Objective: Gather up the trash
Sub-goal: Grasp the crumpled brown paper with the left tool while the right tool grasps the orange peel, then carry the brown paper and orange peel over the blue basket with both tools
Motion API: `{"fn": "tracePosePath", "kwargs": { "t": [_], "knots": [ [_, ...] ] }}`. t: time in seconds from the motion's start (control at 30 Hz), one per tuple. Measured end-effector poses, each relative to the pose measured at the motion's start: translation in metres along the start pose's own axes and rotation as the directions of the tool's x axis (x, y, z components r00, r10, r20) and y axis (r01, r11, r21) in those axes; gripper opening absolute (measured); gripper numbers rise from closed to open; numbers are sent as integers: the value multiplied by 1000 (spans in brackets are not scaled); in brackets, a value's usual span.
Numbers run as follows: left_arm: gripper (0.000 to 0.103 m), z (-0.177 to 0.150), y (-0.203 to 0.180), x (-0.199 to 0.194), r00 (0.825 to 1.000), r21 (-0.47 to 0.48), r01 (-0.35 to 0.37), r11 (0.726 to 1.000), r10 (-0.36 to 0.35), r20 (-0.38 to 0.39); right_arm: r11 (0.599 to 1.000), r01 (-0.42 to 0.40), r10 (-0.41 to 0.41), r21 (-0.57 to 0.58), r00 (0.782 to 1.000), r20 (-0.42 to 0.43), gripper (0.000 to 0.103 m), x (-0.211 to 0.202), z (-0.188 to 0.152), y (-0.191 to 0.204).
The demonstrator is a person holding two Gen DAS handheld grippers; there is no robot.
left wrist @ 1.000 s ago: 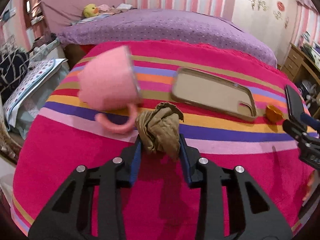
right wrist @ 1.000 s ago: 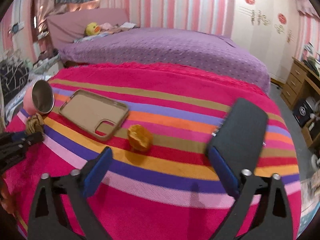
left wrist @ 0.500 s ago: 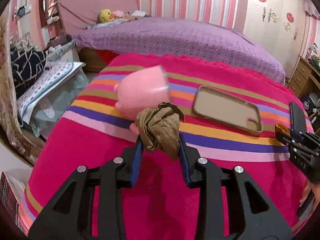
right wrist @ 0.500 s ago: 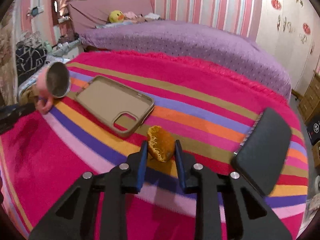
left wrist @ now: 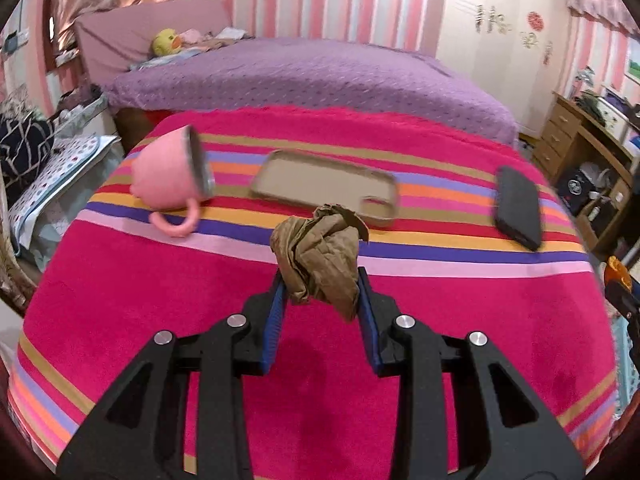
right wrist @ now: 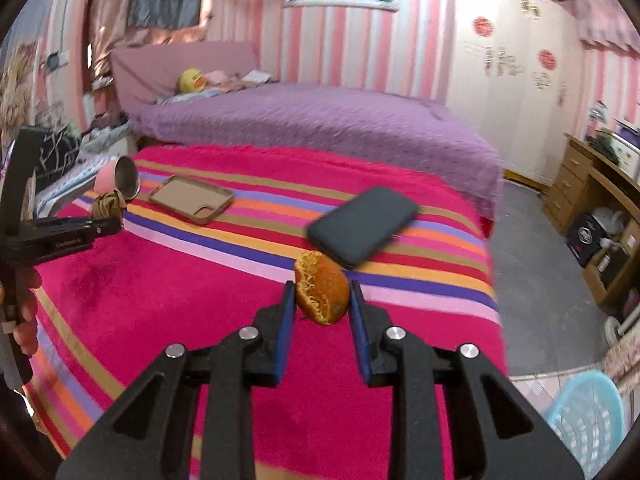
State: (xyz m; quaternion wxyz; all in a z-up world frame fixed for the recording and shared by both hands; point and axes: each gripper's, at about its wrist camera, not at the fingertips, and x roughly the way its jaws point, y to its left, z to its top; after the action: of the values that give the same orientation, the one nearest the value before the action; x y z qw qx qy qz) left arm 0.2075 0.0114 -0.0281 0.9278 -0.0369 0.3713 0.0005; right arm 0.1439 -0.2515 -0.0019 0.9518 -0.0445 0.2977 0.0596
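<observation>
Left wrist view: left claw (left wrist: 320,280) is clamped on crumpled brown paper (left wrist: 318,258); right claw (right wrist: 322,300) grips orange peel (right wrist: 322,294), both lifted clear. Next, judging by sight: carry them to the blue basket (right wrist: 588,420), low right of it.

Black grippers (left wrist: 320,292), blue pads (left wrist: 275,320), silver screws (left wrist: 236,321)

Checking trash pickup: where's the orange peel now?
Right wrist view: the orange peel sits clamped in the right gripper, just in front of the black phone.
</observation>
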Motion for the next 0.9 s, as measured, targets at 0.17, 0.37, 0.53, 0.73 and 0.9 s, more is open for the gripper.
{"fn": "tracePosePath", "kwargs": {
  "t": [0.17, 0.37, 0.53, 0.73, 0.9],
  "knots": [
    [32, -14, -48, -20, 998, 63, 13, 998, -17, 57, 997, 33, -37, 72, 998, 56, 27, -30, -23, -39],
    [32, -31, -98, -30, 996, 125, 25, 992, -35, 81, 992, 12, -19, 125, 998, 57, 27, -35, -38, -77],
    [32, -41, -132, -40, 994, 153, 27, 988, -43, 104, 990, 28, -36, 140, 997, 61, 26, -44, -44, -107],
    [32, -45, -180, -59, 989, 187, 50, 981, -74, 124, 972, 122, -130, 200, 991, 29, 27, -58, -60, -163],
    [33, -54, -234, -69, 984, 204, 115, 972, -140, 111, 953, 194, -203, 233, 979, 17, 27, -78, -79, -209]
  ]
}}
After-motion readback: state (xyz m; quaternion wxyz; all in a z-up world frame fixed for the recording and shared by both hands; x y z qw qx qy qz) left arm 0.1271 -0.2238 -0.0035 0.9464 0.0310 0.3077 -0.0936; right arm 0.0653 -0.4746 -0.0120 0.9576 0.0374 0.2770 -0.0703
